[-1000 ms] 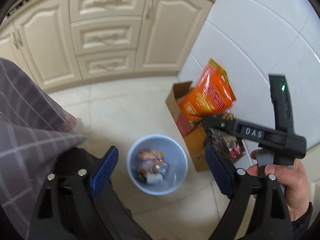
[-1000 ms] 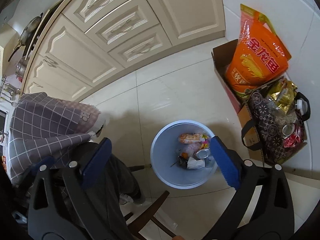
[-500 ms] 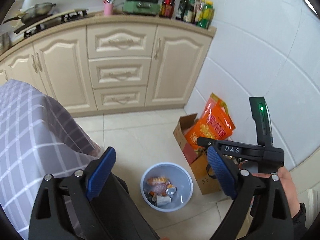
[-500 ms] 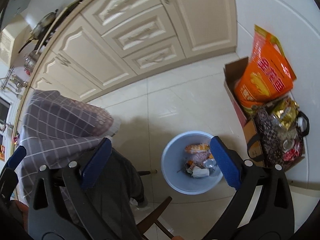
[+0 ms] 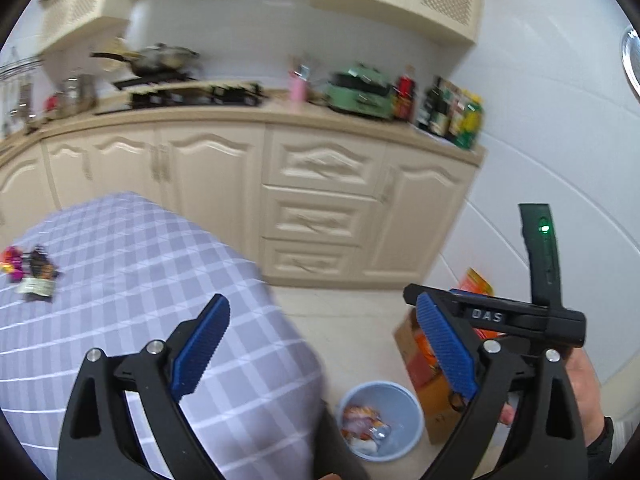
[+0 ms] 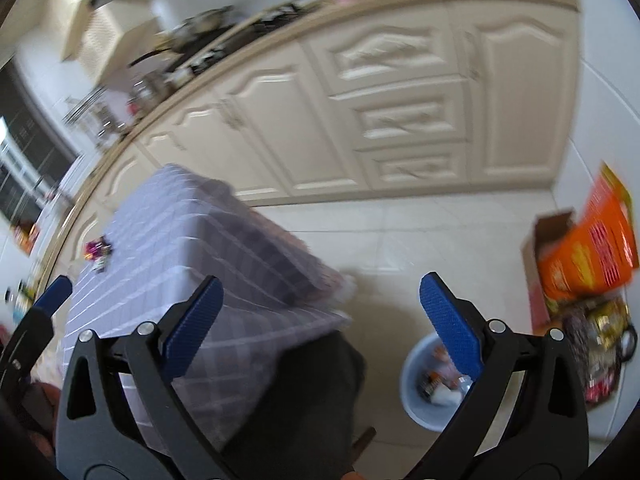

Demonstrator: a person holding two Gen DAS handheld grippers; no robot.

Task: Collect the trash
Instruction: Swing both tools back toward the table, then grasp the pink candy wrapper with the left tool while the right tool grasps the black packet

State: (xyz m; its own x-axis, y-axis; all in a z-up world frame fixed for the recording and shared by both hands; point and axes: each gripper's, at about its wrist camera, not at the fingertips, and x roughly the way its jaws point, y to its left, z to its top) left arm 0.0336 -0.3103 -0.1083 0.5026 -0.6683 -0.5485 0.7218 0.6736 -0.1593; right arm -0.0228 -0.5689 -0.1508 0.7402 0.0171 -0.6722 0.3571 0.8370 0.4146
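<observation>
A light blue trash bin (image 5: 382,420) with wrappers and a can inside stands on the floor; it also shows in the right wrist view (image 6: 430,384). Small wrappers (image 5: 30,272) lie on the checked tablecloth at the far left, also in the right wrist view (image 6: 98,254). My left gripper (image 5: 324,344) is open and empty, above the table's edge. My right gripper (image 6: 320,316) is open and empty, raised over the table corner; its body shows in the left wrist view (image 5: 500,314).
A table with a purple checked cloth (image 5: 132,280) fills the left. A cardboard box with an orange bag (image 6: 588,256) stands by the wall, right of the bin. Cream kitchen cabinets (image 5: 320,208) run along the back. A dark chair (image 6: 312,400) sits by the table.
Both grippers have lifted and tilted up from over the bin toward the table. The bin has dropped low in both views and the tabletop with its wrappers has come into view.
</observation>
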